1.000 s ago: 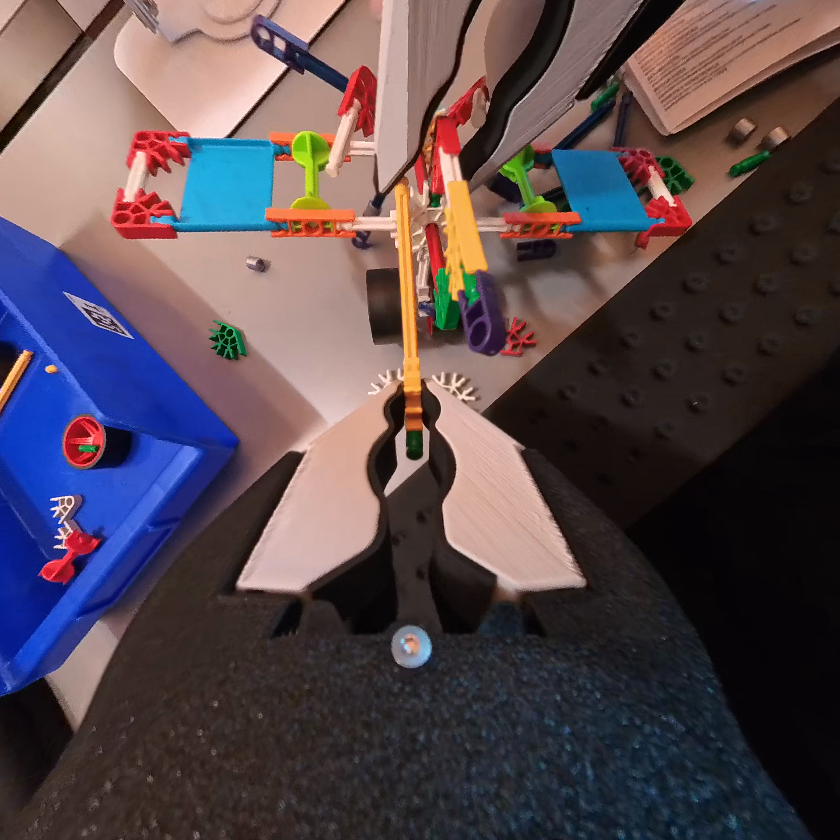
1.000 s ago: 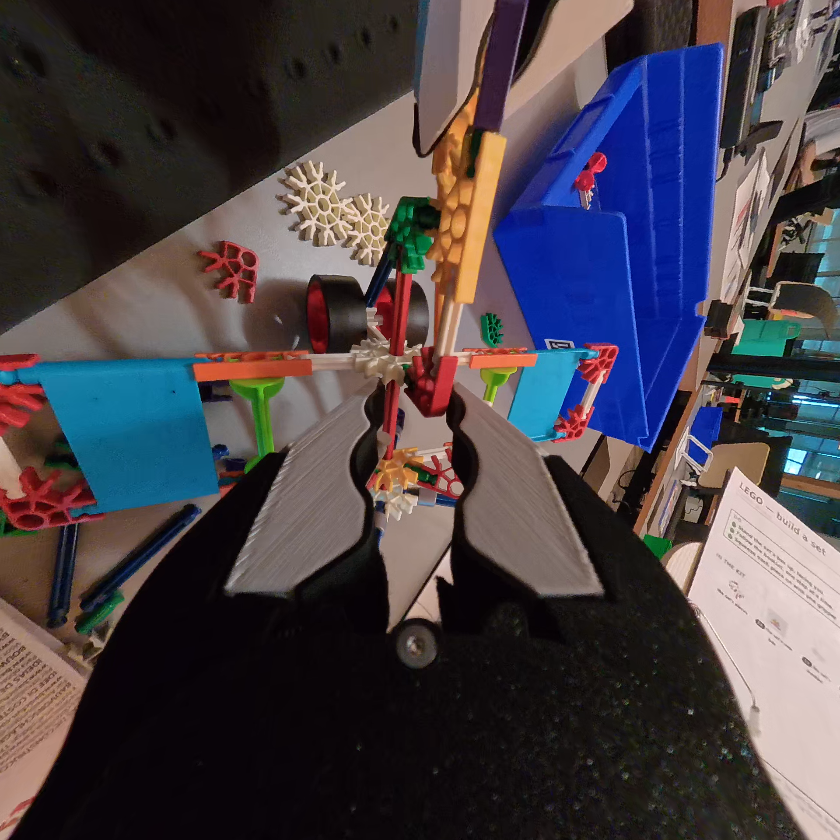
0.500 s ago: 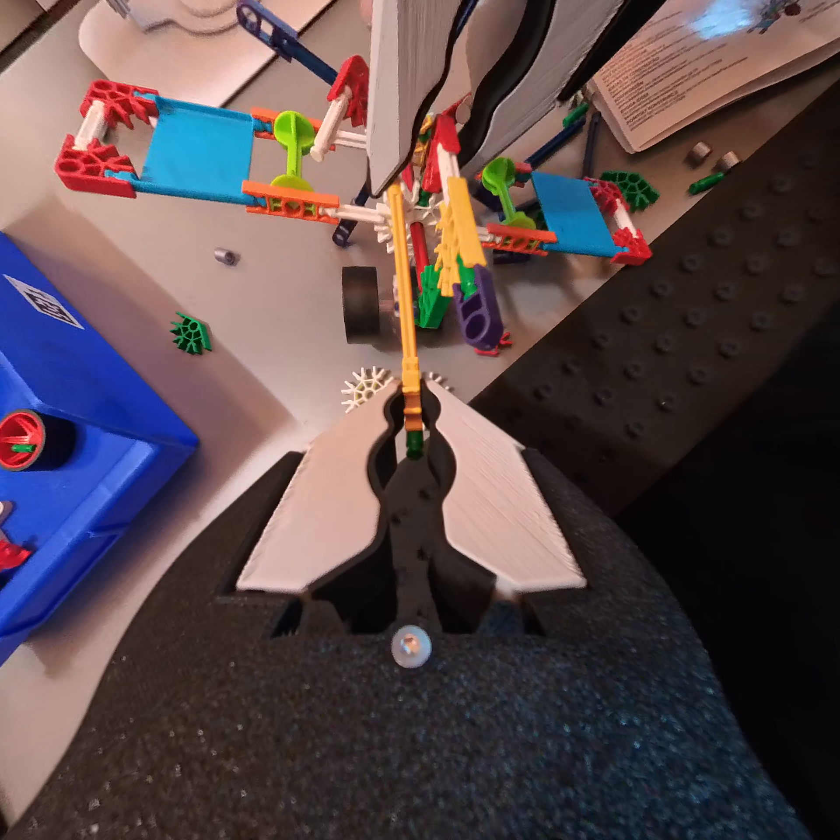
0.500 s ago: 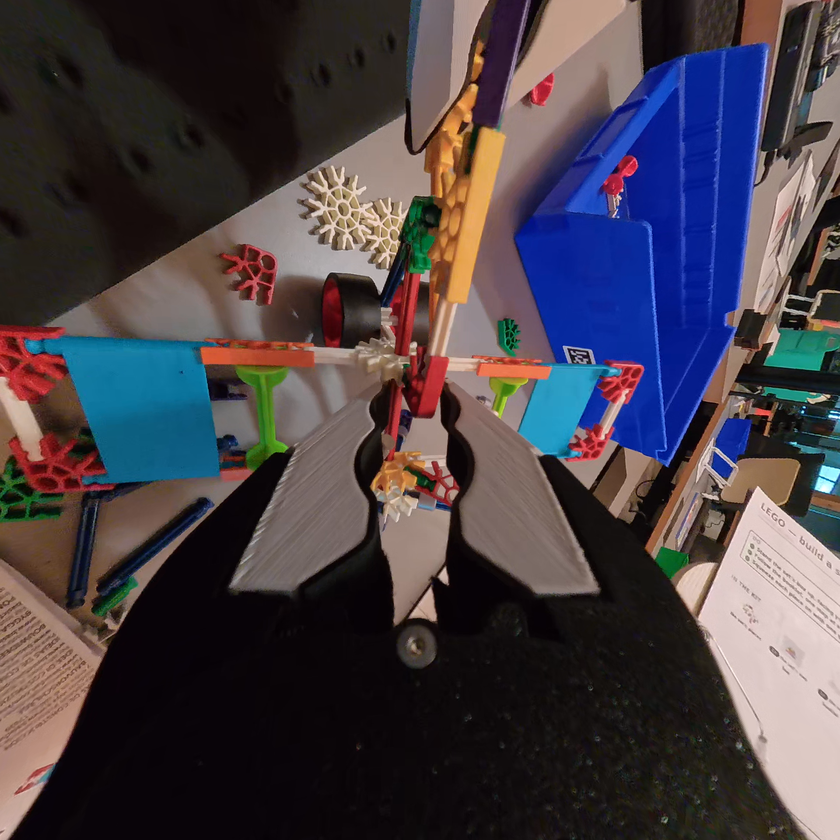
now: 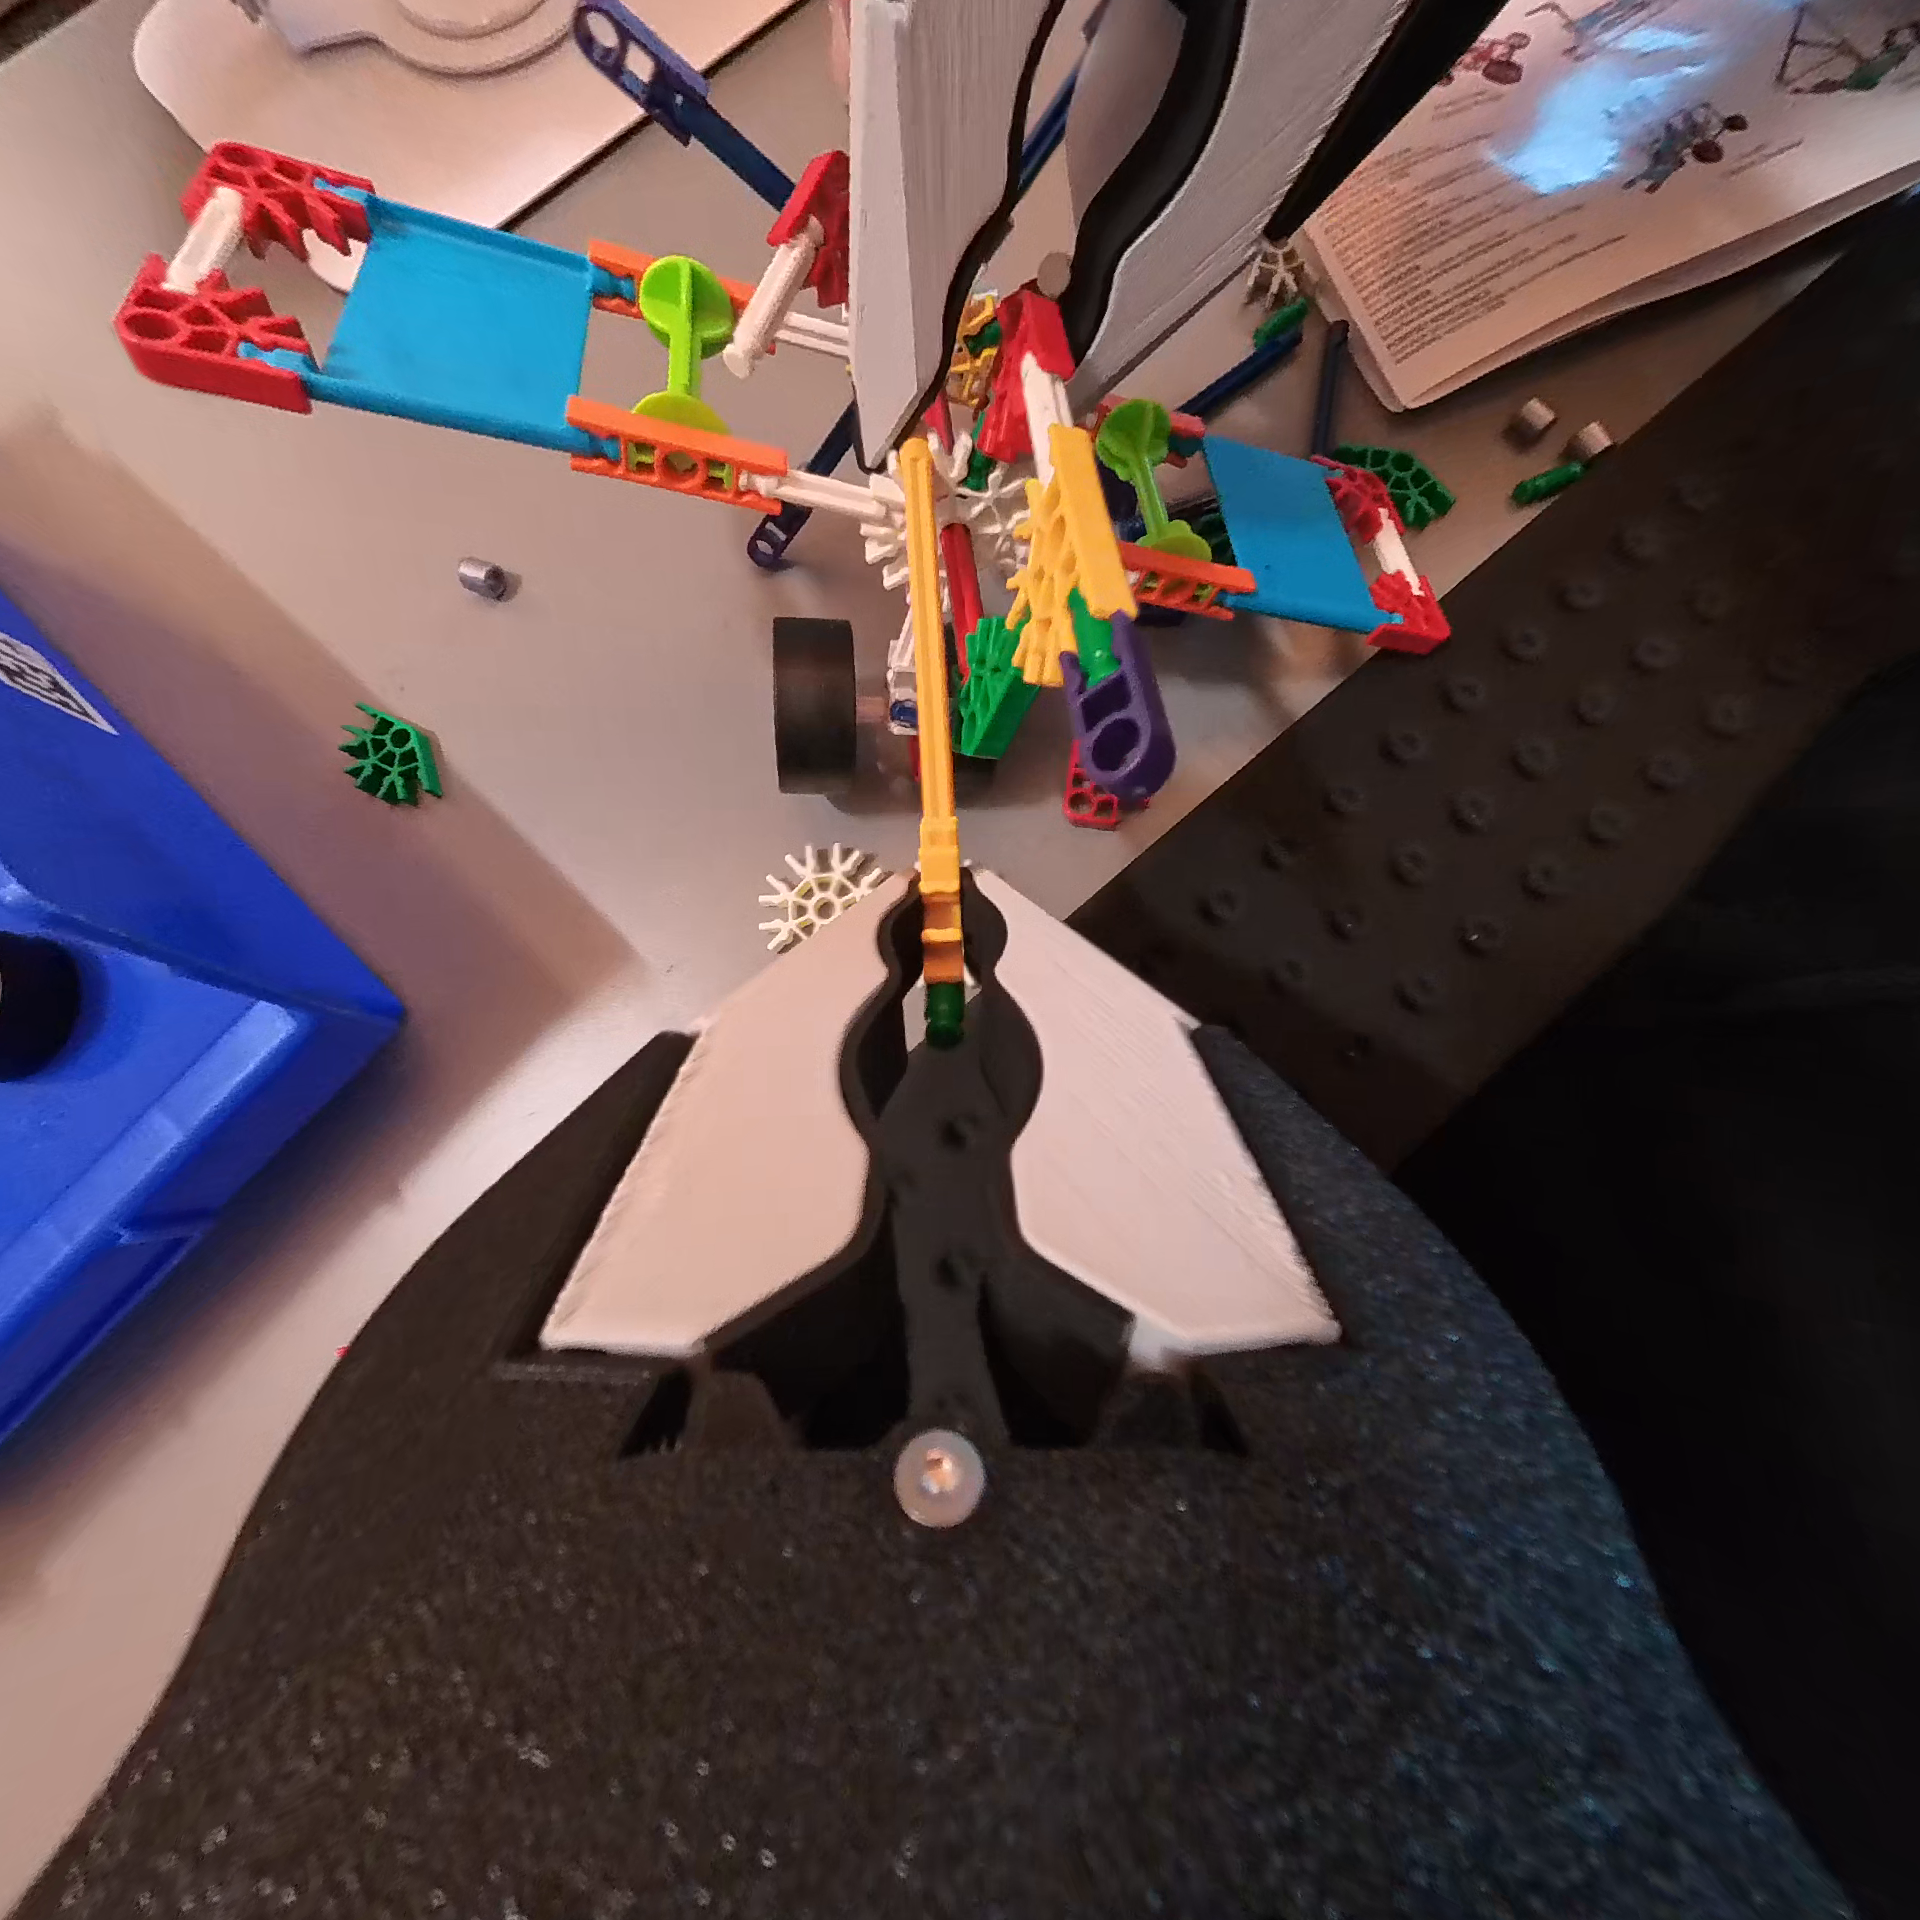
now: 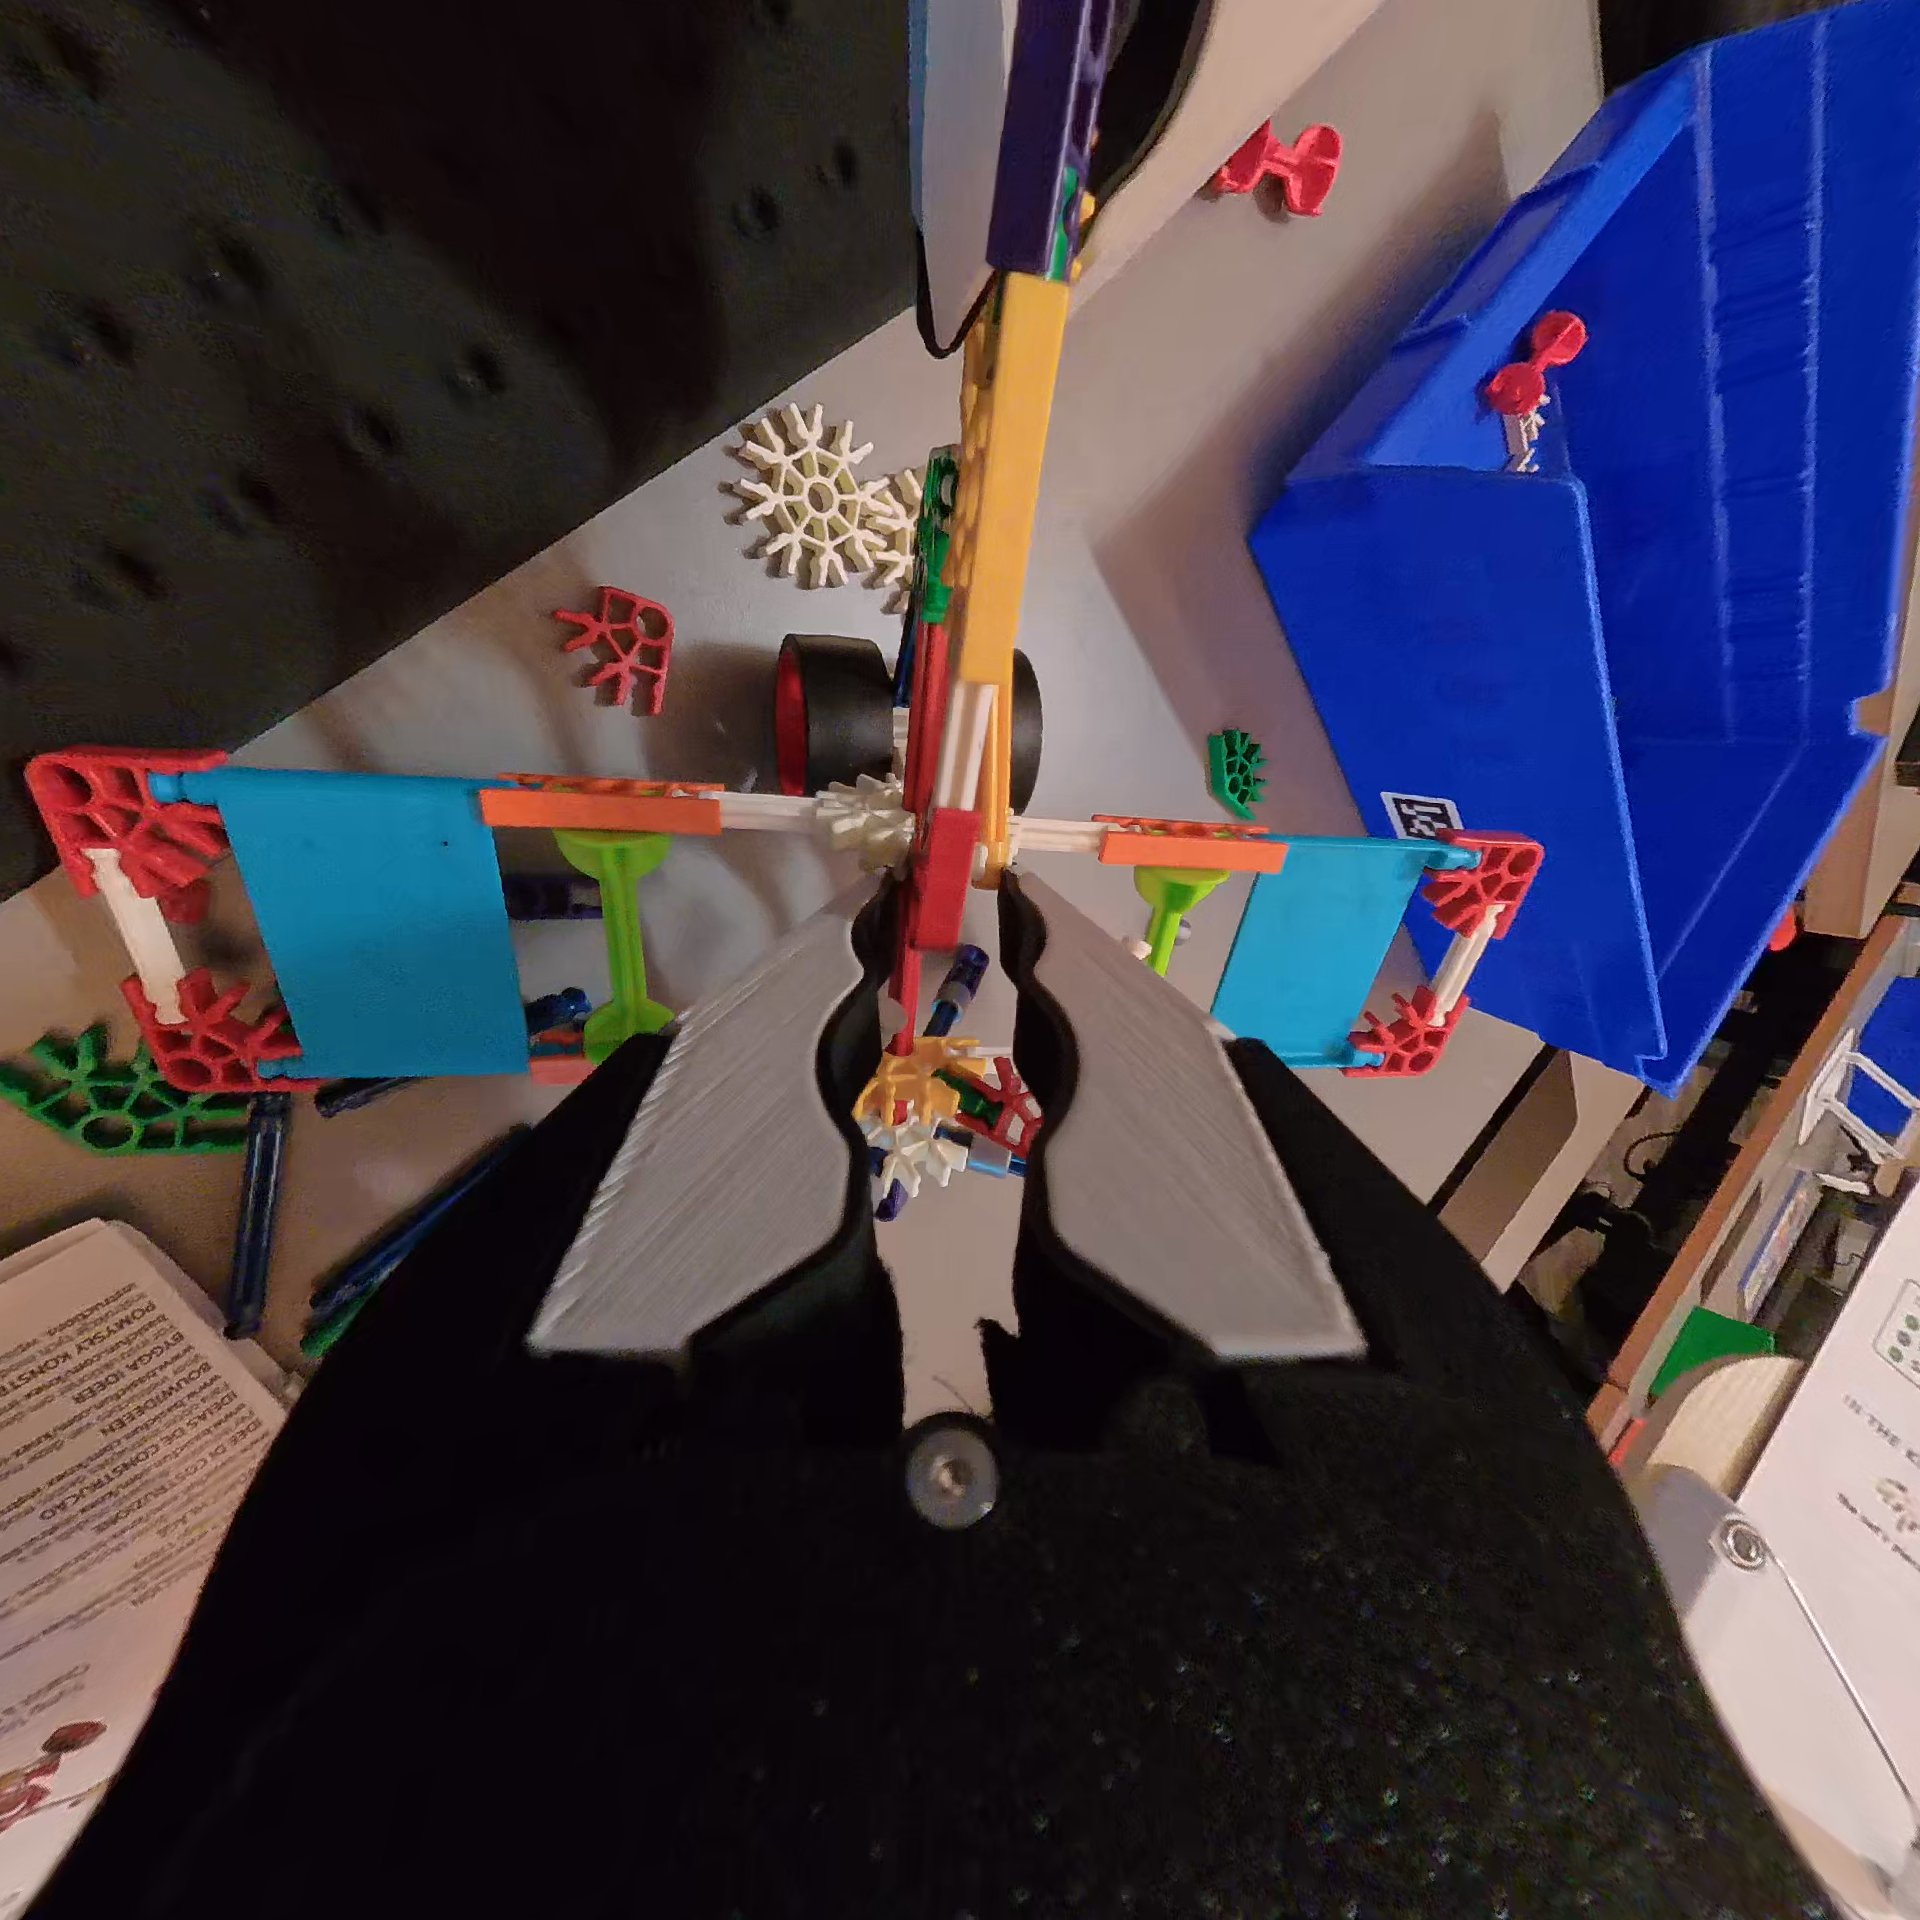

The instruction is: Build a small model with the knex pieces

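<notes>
A colourful rod-and-connector toy model with two light-blue panels hangs above the grey table between both grippers. My left gripper is shut on the end of the model's long yellow rod, where an orange clip and a green tip sit between the pads. It also shows at the top of the right wrist view. My right gripper is shut on the model's red connector at its hub, with both pads against it. It shows from above in the left wrist view.
A blue bin stands beside the model. A black wheel, white snowflake connectors, a green connector and blue rods lie on the table. A black studded mat and a printed booklet border it. There is about 9 cm between the tips of the two grippers.
My right gripper's jaws have narrowed onto the red connector. The left gripper has kept its hold on the yellow rod, and the held model has shifted and tilted a little over the table.
</notes>
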A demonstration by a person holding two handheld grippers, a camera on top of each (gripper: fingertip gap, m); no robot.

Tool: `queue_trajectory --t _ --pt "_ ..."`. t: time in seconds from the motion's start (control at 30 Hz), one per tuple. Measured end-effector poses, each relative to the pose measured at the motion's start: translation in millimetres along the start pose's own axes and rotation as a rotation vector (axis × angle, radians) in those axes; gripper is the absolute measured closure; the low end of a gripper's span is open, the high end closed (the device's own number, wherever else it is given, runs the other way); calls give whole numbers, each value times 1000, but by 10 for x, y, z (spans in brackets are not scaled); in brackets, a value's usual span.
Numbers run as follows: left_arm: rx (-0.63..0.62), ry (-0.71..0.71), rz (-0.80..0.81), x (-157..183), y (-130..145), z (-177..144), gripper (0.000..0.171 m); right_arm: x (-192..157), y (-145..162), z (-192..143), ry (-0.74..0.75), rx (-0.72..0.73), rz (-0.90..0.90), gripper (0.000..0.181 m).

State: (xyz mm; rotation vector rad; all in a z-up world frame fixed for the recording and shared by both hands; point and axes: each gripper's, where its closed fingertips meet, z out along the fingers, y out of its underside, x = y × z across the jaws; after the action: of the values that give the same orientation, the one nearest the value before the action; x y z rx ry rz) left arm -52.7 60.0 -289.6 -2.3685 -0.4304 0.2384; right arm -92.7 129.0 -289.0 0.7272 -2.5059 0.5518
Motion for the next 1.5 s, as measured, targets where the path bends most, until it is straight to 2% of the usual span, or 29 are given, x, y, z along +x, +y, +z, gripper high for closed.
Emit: queue_trajectory --t 0.27,0.47,0.8,1.13,1.5 --pt "2 16 -10 -15 14 -10 166 107 -16 -59 93 72 77 153" --pt "7 41 -27 8 3 -12 167 59 -61 -84 120 108 23 166" --pt "31 58 -84 36 -8 -79 167 111 -76 -113 163 120 26 162" --pt "-8 68 -158 -23 91 -43 166 128 -124 -106 147 158 6 159" --pt "-57 73 -138 11 157 -62 167 89 -174 -30 123 164 -49 161"
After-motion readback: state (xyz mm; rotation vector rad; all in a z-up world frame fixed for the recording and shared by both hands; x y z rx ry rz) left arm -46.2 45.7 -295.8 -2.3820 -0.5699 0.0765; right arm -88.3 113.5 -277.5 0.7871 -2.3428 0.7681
